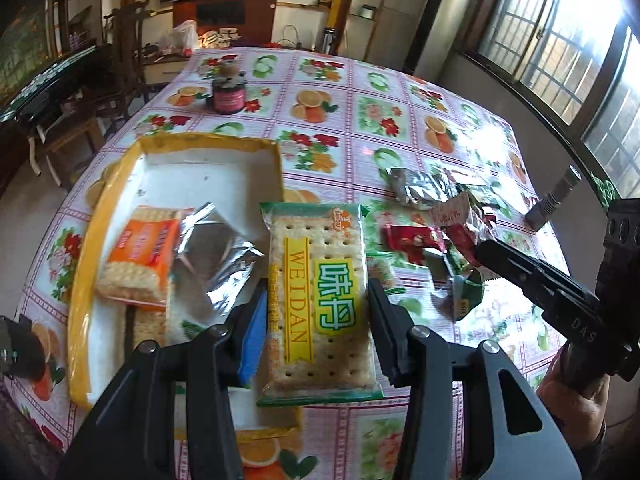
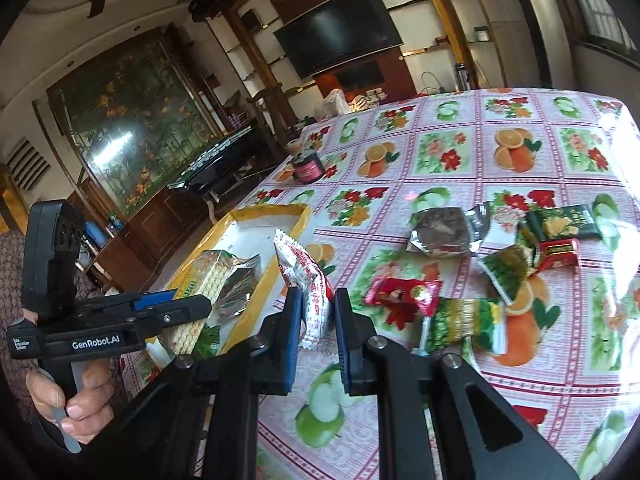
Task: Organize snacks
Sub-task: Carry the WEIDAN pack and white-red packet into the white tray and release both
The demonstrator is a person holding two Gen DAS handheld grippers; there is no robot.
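Left wrist view: left hand-held gripper (image 1: 318, 320) is clamped on the WEIDAN cracker pack (image 1: 320, 300), long axis running straight out along the fingers, pack poised at the right edge of the yellow-rimmed tray (image 1: 96, 216), so the drop spot lies to the gripper's left. Right wrist view: right hand-held gripper (image 2: 316, 320) is closed on a red-and-white snack packet (image 2: 308, 280), standing on end. The tray (image 2: 272, 213) sits up-left of it and the left arm is nearer; 6 or so loose snacks (image 2: 480, 264) remain on the worktop (image 2: 440, 400) to the right.
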